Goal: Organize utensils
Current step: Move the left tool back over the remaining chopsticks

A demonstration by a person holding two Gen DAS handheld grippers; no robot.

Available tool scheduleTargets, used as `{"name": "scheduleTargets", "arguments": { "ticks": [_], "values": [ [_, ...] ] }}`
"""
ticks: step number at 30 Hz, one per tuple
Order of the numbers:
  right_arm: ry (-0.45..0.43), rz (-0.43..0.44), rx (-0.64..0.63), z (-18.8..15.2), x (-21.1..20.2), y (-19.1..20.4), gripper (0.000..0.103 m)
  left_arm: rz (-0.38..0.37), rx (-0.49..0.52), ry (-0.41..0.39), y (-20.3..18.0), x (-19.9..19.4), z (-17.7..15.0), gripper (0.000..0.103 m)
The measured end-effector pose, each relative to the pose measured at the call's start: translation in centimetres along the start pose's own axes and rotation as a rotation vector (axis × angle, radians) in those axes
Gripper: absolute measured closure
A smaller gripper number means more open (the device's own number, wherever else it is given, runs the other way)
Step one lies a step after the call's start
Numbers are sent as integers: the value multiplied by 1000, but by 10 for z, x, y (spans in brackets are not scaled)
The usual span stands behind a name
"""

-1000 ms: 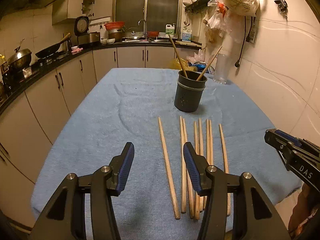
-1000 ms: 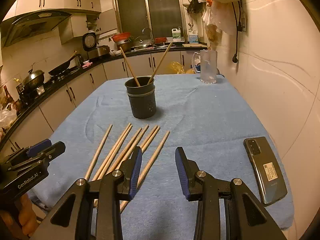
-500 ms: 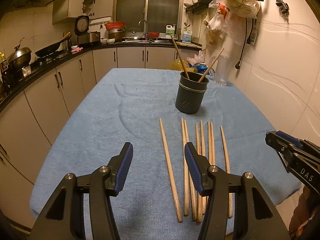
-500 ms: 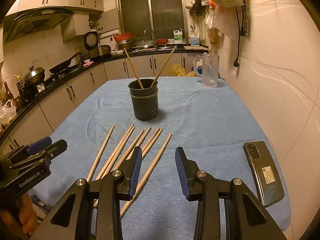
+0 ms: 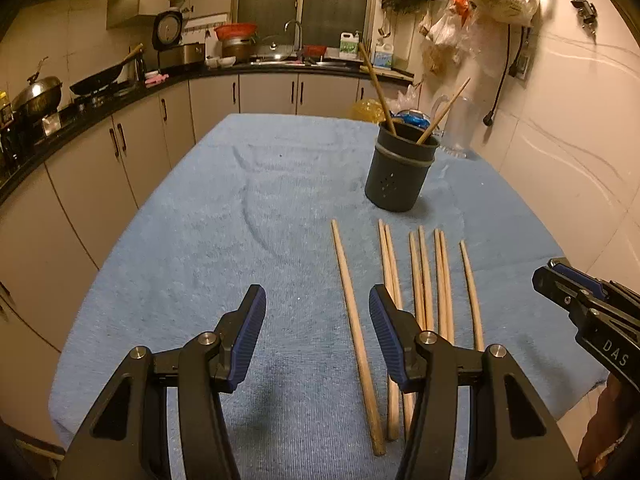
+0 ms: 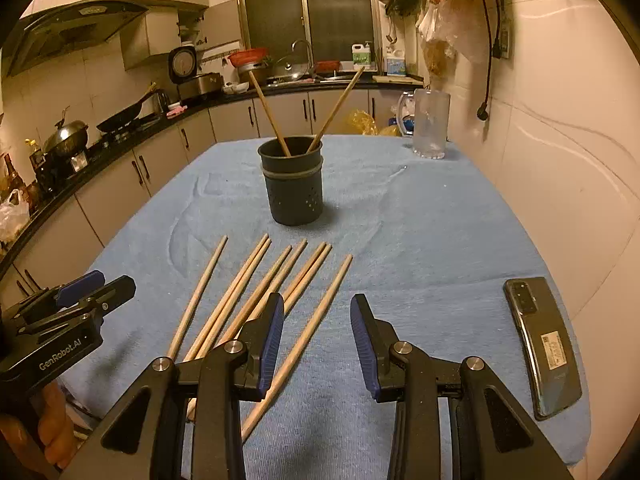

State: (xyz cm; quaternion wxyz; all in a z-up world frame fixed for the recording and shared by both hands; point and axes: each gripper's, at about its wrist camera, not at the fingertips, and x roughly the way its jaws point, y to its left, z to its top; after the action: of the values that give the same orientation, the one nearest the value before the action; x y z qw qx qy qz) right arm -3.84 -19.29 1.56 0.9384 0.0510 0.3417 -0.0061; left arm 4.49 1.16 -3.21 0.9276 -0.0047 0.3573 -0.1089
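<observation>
A table covered with a blue towel (image 5: 240, 240) fills the middle of both wrist views, with kitchen cabinets and a black counter (image 5: 120, 92) curving along the left edge and a pale wall on the right.

A dark perforated utensil holder (image 6: 294, 184) is seen upright just above the centre of the right wrist view, and right of centre in the left wrist view; two chopsticks (image 6: 268, 108) are leaned inside it, crossing outward in a V.

Eight loose wooden chopsticks (image 5: 416, 280) are laid flat on the towel in the lower middle of the frames, below the holder and apart from it: one single at each side and three close pairs between.

A frosted plastic pitcher (image 6: 430, 124) stands at the upper right of the table. A dark smartphone (image 6: 542, 344) lies face down near the lower right edge of the right wrist view.

The left gripper (image 5: 316, 336) is shown at the bottom centre with its blue pads spread, nothing between them but towel; the leftmost chopstick passes just inside its right pad in the picture. The right gripper (image 6: 316, 340) is likewise spread and empty, with the rightmost chopstick running beneath the gap.
</observation>
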Motion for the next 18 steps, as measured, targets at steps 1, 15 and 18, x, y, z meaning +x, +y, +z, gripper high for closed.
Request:
{"name": "scheduleTargets", "arguments": {
  "ticks": [1,15,18],
  "values": [
    [4,0,3,0,2,-1,66,-1,2,8,-1,3,0,51],
    [61,-12,66,-6,20,-19,66,-21,12,47,-8,19,-3,50],
    [70,-6,69,-8,22,-21,66,-22,13,60,-9,22,-4,50]
  ]
}}
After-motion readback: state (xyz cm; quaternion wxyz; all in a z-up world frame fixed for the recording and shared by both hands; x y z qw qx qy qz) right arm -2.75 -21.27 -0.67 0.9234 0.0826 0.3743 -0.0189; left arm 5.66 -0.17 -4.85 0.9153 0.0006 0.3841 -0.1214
